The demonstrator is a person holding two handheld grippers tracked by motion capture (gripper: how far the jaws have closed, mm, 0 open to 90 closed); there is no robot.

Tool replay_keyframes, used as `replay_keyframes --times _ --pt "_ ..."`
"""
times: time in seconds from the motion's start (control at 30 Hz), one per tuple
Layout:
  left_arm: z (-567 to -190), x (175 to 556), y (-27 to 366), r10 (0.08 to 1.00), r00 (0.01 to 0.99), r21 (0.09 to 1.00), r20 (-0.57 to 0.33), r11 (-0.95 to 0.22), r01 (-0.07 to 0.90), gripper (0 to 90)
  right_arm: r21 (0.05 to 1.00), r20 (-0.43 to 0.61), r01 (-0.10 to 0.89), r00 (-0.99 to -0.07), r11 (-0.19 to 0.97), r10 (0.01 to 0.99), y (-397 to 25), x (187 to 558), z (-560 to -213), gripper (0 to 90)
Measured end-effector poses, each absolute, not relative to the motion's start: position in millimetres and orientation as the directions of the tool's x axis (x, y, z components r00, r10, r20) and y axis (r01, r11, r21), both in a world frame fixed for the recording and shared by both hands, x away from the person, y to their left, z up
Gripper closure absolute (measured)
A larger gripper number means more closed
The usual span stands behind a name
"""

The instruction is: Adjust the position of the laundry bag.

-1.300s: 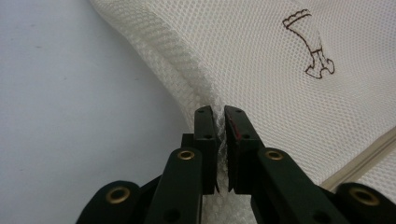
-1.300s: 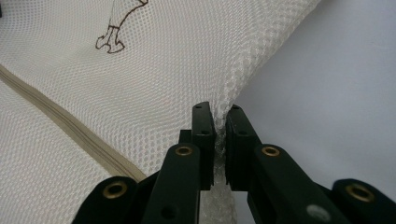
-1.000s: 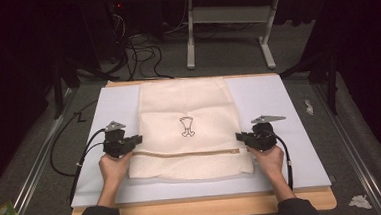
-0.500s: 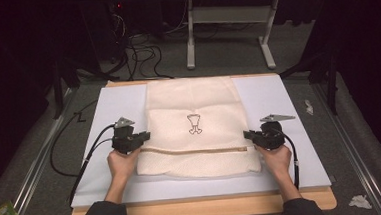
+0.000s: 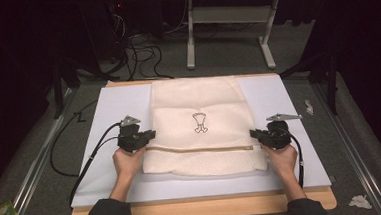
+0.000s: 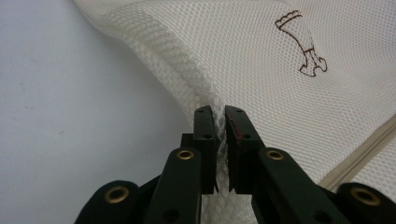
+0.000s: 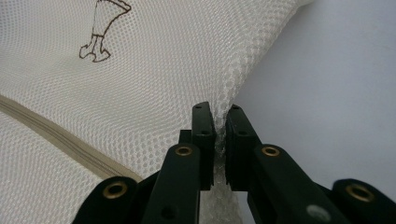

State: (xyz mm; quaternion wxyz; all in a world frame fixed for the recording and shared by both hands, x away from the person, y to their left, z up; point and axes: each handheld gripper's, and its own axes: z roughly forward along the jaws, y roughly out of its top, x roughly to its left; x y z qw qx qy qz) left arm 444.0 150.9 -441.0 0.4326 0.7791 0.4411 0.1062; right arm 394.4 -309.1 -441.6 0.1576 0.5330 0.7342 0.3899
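So a mesh bag [image 5: 202, 127] is laid flat mid-frame on the white sheet [image 5: 108, 112] covering the worktop. It's pinched at both side edges: the left tongs [image 5: 152, 135] are clamped on the mesh at the left edge, and the right tongs [image 5: 252, 133] on the right edge, both near the zipper [image 5: 201, 149]. In the gripper views a thin ridge of mesh is squeezed between each pair of jaws.

Progress-wise, the grabbing part looks done. What's left is probably a fold or a pull, since nothing appears doubled over yet.

The long axis runs from the bottom of the frame toward the top, zipper end nearest the person, zipper lying crosswise. The little logo [image 5: 200, 122] is seen upright, mid-bag.
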Motion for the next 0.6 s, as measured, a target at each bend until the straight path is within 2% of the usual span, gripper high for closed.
replay_keyframes --times 0.27,0.6 --pt "-446.9 446.8 141.0 0.774 0.593 0.770 -0.222 -0.234 0.594 83.4 0.731 0.181 0.672 -0.357 0.117 0.917 -320.1 392.8 -442.6 85.3" --pt "-453.9 446.2 139.6 0.780 0.603 0.759 -0.167 -0.288 0.583 81.8 0.713 0.185 0.689 -0.362 0.129 0.914 -319.5 394.0 -453.6 84.4"
